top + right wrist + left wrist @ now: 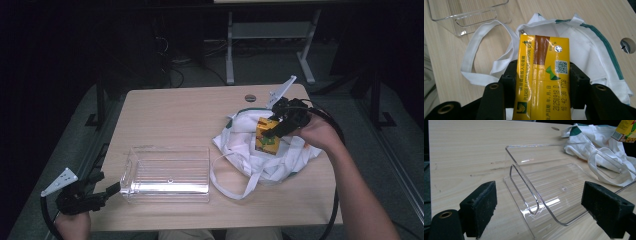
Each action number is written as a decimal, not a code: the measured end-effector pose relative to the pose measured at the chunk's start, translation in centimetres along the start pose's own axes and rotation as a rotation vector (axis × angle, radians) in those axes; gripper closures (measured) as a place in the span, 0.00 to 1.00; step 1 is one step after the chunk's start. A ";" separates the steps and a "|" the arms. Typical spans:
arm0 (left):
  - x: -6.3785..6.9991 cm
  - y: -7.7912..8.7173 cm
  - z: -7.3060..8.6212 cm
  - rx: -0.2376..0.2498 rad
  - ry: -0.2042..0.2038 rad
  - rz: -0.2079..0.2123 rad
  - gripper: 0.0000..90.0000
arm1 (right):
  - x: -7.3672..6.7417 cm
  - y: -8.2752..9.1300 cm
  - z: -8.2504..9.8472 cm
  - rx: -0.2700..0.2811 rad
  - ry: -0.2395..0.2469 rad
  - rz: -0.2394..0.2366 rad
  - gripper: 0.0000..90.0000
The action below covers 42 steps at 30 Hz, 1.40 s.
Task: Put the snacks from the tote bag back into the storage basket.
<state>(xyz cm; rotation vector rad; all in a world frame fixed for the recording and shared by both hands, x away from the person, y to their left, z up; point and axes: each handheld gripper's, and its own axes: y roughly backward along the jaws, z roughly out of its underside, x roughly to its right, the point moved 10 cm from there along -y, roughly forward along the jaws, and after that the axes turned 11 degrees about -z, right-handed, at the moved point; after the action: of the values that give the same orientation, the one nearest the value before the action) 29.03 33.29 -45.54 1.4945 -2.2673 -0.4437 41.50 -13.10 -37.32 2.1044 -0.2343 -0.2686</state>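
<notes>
Right claw (541, 82) gripping carton (541, 75), bag (594, 57) beneath

Near your table's (180, 115) front-left corner lies a clear plastic bin (167, 175) (tipped on its side), with a round cable hole (250, 97) by the far edge.

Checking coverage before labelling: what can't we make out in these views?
- Inside of the white bag: high view, folds of cloth and the yellow carton cover it.
- Carton's lower end: right gripper view, jaws of the right gripper and the bottom edge hide it.
- Clear tray: left gripper view, near end cut off by the bottom edge.
</notes>
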 end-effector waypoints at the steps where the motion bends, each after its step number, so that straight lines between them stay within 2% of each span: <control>1: 0.0 0.0 0.0 0.002 0.003 0.001 0.14 | -0.1 0.0 -0.1 -0.001 0.001 -0.002 0.58; 15: 0.0 0.0 0.0 0.001 0.007 0.001 0.14 | -1.8 0.9 -1.3 0.016 0.018 -0.014 0.58; 42: -0.2 0.1 0.0 0.004 0.009 0.001 0.14 | -5.0 -0.4 -4.8 0.022 0.106 -0.063 0.58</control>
<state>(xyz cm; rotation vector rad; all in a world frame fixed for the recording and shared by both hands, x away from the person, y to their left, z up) 29.06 33.48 -45.53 1.4940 -2.2630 -0.4319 38.10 -7.69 -34.72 2.1434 -0.1084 -0.1913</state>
